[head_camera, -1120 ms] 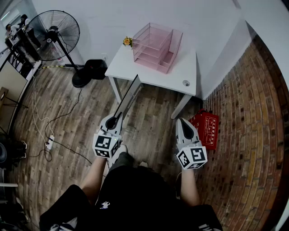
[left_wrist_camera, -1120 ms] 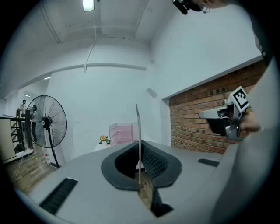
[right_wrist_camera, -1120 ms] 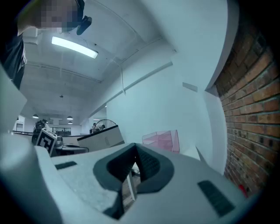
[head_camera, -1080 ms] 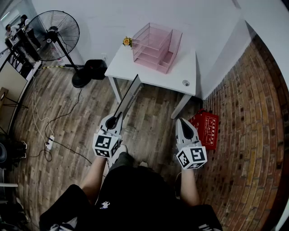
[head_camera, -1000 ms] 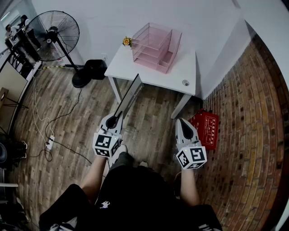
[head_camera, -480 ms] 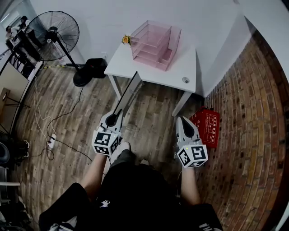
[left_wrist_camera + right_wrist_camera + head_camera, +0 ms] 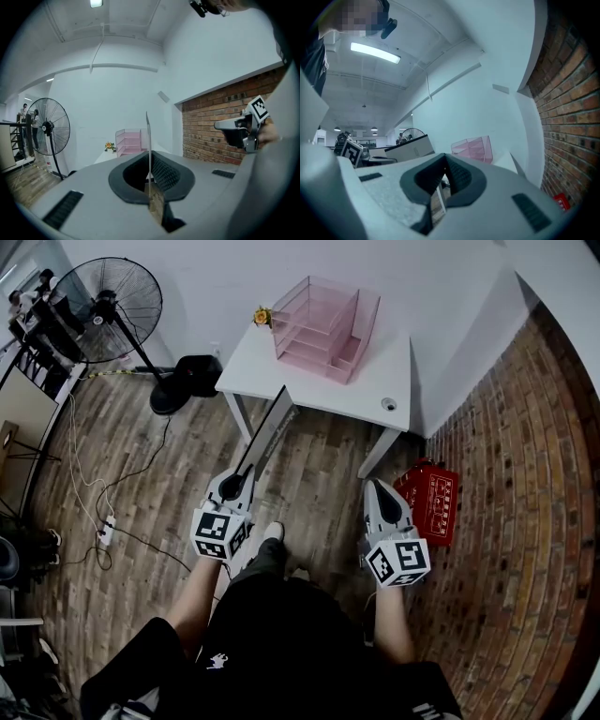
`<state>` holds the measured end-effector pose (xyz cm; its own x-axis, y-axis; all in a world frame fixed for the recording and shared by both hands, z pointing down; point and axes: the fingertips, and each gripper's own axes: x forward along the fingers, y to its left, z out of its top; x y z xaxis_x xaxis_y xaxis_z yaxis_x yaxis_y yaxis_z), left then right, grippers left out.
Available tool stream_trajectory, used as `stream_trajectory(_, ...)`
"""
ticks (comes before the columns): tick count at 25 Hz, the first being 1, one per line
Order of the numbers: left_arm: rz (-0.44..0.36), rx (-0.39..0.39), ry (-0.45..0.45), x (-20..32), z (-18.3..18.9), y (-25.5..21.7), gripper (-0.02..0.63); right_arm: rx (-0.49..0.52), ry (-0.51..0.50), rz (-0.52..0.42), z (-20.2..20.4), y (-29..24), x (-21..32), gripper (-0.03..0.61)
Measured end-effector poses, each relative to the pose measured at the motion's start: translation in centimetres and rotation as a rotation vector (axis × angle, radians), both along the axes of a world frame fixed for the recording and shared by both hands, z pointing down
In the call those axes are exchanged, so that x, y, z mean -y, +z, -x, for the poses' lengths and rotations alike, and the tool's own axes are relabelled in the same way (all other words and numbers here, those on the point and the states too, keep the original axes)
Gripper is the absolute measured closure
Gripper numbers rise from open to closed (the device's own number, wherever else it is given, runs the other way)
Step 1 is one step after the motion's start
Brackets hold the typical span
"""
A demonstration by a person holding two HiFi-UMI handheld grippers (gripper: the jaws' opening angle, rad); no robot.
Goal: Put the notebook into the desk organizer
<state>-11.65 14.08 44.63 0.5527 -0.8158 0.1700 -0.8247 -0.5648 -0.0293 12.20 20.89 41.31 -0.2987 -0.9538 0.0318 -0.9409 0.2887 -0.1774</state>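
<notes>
A thin dark notebook (image 7: pixel 267 432) stands on edge, clamped at its near end in my left gripper (image 7: pixel 244 474), and slants up toward the table. The left gripper view shows it edge-on as a thin line (image 7: pixel 149 140) rising between the closed jaws. The pink clear desk organizer (image 7: pixel 323 324) sits at the back of the white table (image 7: pixel 380 376), well ahead of both grippers. It also shows in the left gripper view (image 7: pixel 129 142) and the right gripper view (image 7: pixel 473 149). My right gripper (image 7: pixel 373 487) hangs over the wooden floor, shut and empty.
A small yellow flower pot (image 7: pixel 262 317) stands left of the organizer. A round object (image 7: pixel 386 403) lies near the table's front right corner. A standing fan (image 7: pixel 103 301) is at the far left, a red box (image 7: pixel 429 502) leans by the brick wall, and cables with a power strip (image 7: pixel 103 535) cross the floor.
The person's foot has stepped forward between the grippers and the view has shifted a little. Both grippers keep their pose, with the notebook still clamped in the left one.
</notes>
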Motion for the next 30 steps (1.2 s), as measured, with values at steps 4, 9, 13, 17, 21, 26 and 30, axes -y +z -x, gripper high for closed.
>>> stream_trajectory(4, 0.008, -0.003, 0.023, 1.8, -0.6, 0.2, 0.603, -0.011, 0.007, 0.009, 0.2, 0.0, 1.7, 0.577)
stream_trajectory(9, 0.039, -0.030, 0.033, 4.7, -0.7, 0.8, 0.603, -0.021, 0.011, 0.023, 0.6, 0.0, 4.6, 0.577)
stream_trajectory(13, 0.045, -0.038, 0.038, 7.7, -0.3, 1.0, 0.603, -0.032, 0.010, 0.033, 1.2, -0.2, 7.6, 0.577)
stream_trajectory(17, 0.048, -0.040, 0.049, 10.8, 0.0, 0.9, 0.603, -0.040, 0.011, 0.036, 1.9, -0.6, 10.7, 0.577)
stream_trajectory(21, 0.045, -0.048, 0.055, 14.1, 1.0, 0.9, 0.603, -0.051, 0.012, 0.043, 3.0, -0.6, 13.6, 0.577)
stream_trajectory(26, 0.056, -0.073, 0.075, 18.0, 1.6, 0.7, 0.603, -0.069, 0.030, 0.055, 4.0, -0.7, 16.8, 0.577)
stream_trajectory(30, 0.095, -0.103, 0.109, 20.6, 1.9, 1.9, 0.603, -0.084, 0.052, 0.072, 4.4, -0.2, 19.4, 0.577)
